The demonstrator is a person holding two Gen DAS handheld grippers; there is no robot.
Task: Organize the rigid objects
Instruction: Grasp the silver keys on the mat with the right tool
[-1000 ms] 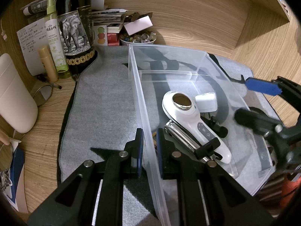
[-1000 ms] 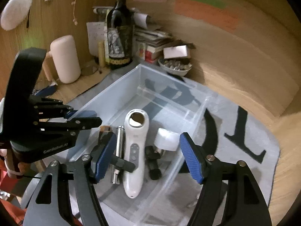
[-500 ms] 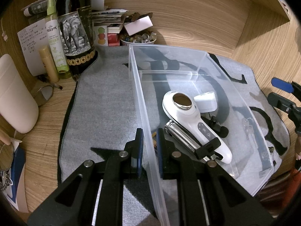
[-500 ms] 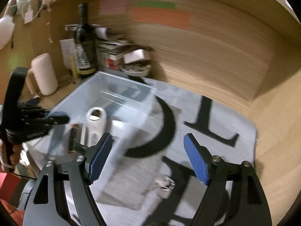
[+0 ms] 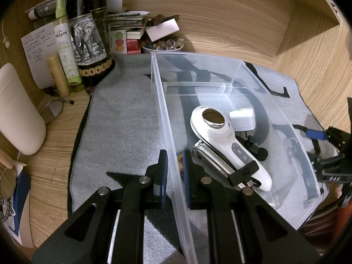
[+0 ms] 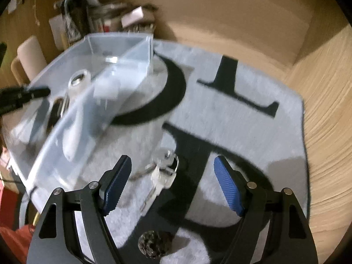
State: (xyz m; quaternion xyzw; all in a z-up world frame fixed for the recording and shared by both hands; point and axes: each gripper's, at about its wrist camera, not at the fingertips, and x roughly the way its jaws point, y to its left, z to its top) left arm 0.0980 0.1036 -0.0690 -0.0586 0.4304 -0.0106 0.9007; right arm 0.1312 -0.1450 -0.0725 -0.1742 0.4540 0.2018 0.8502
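Left tongs [image 5: 175, 169] pinch the clear bin's wall [image 5: 167, 132]; right tongs [image 6: 172, 183] spread above keys [image 6: 164, 171]

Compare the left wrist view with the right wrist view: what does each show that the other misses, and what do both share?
Only the left wrist view shows the left gripper clamped on the clear bin's near wall, and a bowl of stones. Only the right wrist view shows a small clear object, blurred, lying on the grey mat between the right gripper's open pads. Both show the bin, the white handheld device and the wine bottle.
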